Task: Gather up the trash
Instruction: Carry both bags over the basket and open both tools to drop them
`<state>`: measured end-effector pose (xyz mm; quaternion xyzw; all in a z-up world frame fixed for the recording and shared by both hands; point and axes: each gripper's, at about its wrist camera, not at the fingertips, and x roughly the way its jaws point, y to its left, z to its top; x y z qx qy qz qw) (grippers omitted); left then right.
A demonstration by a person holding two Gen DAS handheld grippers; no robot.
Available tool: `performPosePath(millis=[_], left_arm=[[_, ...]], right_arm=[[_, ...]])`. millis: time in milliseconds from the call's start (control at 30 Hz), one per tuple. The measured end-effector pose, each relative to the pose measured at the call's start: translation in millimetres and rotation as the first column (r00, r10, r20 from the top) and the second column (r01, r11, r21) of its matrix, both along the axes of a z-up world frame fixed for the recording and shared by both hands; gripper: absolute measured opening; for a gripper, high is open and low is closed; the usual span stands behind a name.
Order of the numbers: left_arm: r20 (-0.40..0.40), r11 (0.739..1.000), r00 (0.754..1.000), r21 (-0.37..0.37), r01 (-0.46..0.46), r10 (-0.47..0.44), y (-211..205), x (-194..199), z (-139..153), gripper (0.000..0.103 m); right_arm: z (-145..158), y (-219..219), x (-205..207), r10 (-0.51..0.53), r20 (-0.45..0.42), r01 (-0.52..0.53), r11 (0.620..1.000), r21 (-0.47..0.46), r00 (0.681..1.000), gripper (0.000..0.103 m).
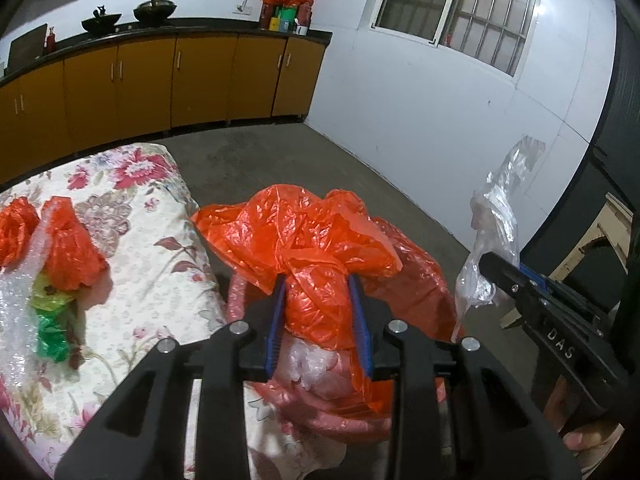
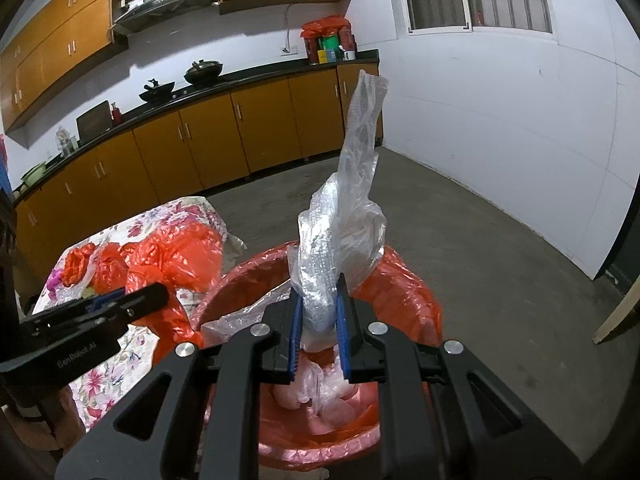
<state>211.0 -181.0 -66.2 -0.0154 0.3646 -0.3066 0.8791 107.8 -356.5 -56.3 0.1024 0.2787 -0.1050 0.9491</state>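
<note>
Left tongs [image 1: 320, 300] clamped on orange bag [image 1: 316, 240], held above bin [image 2: 320, 432] with red liner. Right tongs [image 2: 318, 312] clamped on clear bag [image 2: 344, 216], standing upright over bin, some clear plastic already inside. Bin just right of tabletop [image 1: 132, 264] with floral cloth. On tabletop, left: more orange bags [image 1: 68, 248], green scrap [image 1: 52, 336], bubble wrap [image 1: 16, 300].

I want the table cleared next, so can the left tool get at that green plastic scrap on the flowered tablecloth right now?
Probably not yet. The left tool is shut on an orange plastic bag over the bin, so it must drop that first. The green scrap lies uncovered on the tablecloth, with nothing blocking it.
</note>
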Motion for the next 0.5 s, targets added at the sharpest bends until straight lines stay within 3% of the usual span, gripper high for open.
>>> performPosePath(millis=[367, 500], left_arm=[[-0.048, 1.000, 0.999, 0.016, -0.011, 0.012, 1, 10, -22, 0.044], [-0.020, 0.997, 0.997, 0.028, -0.075, 0.075, 17, 10, -20, 0.054]], right_arm=[[-9, -8, 3, -0.015, -0.025, 0.015, 1.000, 0.027, 1.000, 0.031], [-6, -8, 0, -0.028, -0.017, 0.028, 1.000, 0.013, 0.999, 0.046]])
